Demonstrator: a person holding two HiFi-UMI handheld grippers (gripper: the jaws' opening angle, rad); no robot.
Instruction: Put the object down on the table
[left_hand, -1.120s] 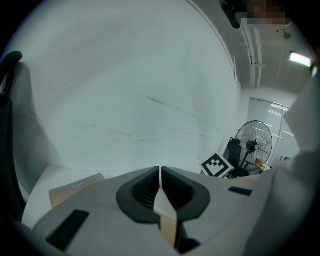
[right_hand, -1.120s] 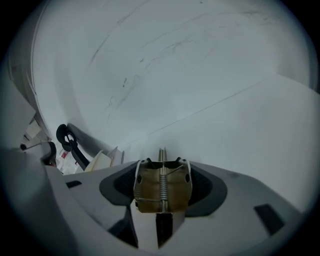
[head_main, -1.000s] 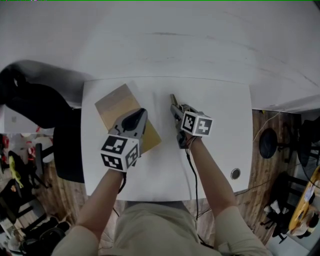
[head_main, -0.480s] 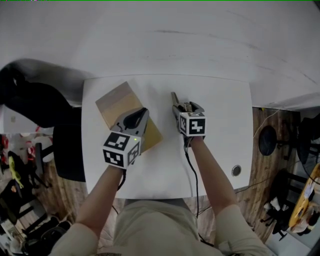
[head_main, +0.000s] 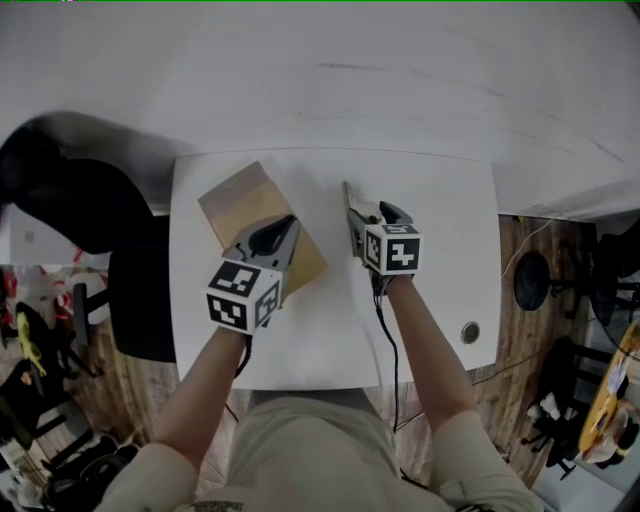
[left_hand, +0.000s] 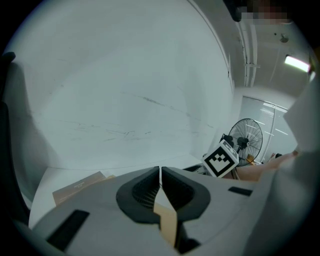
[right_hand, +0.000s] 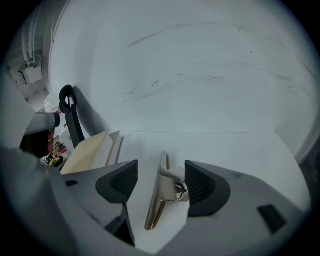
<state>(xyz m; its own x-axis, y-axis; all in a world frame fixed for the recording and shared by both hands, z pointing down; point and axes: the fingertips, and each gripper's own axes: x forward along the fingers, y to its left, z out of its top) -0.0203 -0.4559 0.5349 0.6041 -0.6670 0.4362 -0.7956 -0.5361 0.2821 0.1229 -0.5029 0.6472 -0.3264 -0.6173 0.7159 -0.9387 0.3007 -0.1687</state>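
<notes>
A long metal clip rests on the white table, between the jaws of my right gripper. Those jaws stand wide. The left pad is well clear of the clip and the right pad is close beside it. From the head view the clip points away from me, left of the right gripper. My left gripper hovers over a flat brown cardboard piece. Its jaws are closed tip to tip, and cardboard shows through the gap below them.
A black chair stands at the table's left side. A round cable hole sits near the table's front right corner. A white wall rises just behind the table. A fan stands off to the right.
The right gripper's jaws have spread apart, and the clip is no longer pinched between them. The left gripper has hardly moved.
</notes>
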